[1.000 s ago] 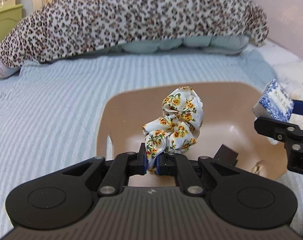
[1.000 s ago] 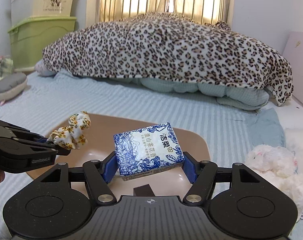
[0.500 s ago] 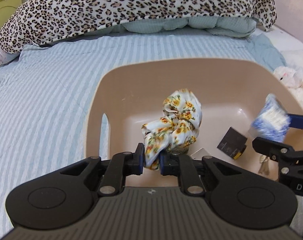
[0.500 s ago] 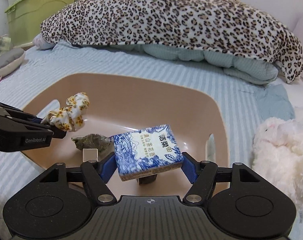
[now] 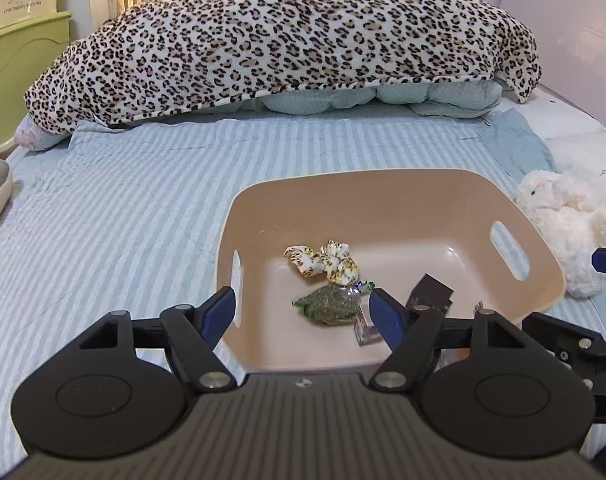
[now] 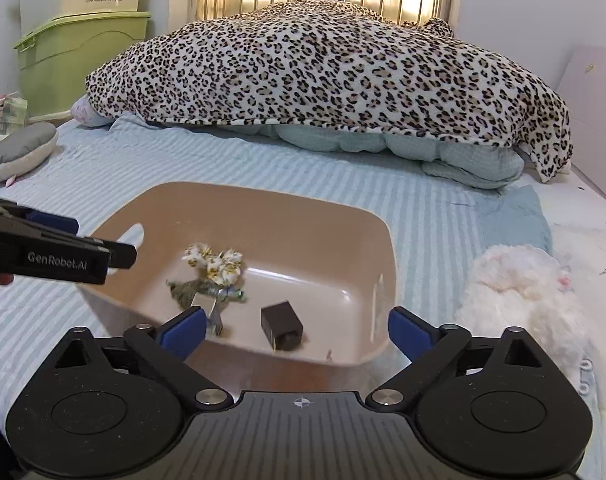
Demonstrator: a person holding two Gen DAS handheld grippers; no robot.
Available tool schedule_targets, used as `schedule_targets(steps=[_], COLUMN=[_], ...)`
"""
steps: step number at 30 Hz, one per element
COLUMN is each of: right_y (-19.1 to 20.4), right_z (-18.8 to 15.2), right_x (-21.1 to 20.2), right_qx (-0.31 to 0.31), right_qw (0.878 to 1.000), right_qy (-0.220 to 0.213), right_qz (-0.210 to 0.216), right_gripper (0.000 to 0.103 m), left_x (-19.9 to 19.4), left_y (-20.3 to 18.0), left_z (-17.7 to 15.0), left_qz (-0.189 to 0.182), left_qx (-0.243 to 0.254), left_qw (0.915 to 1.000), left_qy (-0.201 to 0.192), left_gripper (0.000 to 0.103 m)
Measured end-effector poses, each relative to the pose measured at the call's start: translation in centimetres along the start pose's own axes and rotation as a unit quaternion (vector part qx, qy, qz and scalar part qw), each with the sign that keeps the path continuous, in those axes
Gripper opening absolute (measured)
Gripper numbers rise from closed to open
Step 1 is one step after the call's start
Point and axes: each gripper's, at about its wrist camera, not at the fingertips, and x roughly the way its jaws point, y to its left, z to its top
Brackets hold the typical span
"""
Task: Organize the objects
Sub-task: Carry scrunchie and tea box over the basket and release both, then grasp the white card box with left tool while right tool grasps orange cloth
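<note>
A tan plastic bin (image 5: 383,192) (image 6: 263,208) sits on the striped bed. In it lie a floral scrunchie (image 5: 327,264) (image 6: 217,262), a green packet (image 5: 329,304) (image 6: 183,290), a small clear box (image 5: 365,326) (image 6: 213,312) and a black box (image 5: 431,294) (image 6: 283,324). My left gripper (image 5: 305,312) is open and empty above the bin's near edge. My right gripper (image 6: 297,328) is open and empty over the bin's near right part. The blue tissue pack is not in view.
A leopard-print blanket (image 5: 287,36) covers bedding at the back. A white plush toy (image 5: 571,220) (image 6: 523,284) lies right of the bin. A grey cushion (image 6: 19,152) and green storage boxes (image 6: 79,52) stand at the left.
My left gripper opened and let the scrunchie fall into the bin. My right gripper opened and no longer holds the blue tissue pack. Both grippers pulled back.
</note>
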Motion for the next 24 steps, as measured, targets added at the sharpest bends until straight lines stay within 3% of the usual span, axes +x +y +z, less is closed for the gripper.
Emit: schedule_targets(steps=[13, 24], right_y=[-0.9, -1.4], right_z=[-4.7, -8.3], right_x=[-3.4, -1.6], right_qx=[0.022, 0.038], right_qw=[0.999, 0.996], right_qy=[0.036, 0.084], right_qz=[-0.003, -0.01], right_gripper=[0.103, 0.103], left_x=[-3.6, -1.1], left_y=[-0.4, -1.2], left_z=[-4.6, -9.3], left_qz=[-0.005, -0.024], left_qx=[-0.005, -0.009], left_qw=[0.9994, 0.9955], left_qy=[0.033, 0.091], left_gripper=[0.075, 0.075])
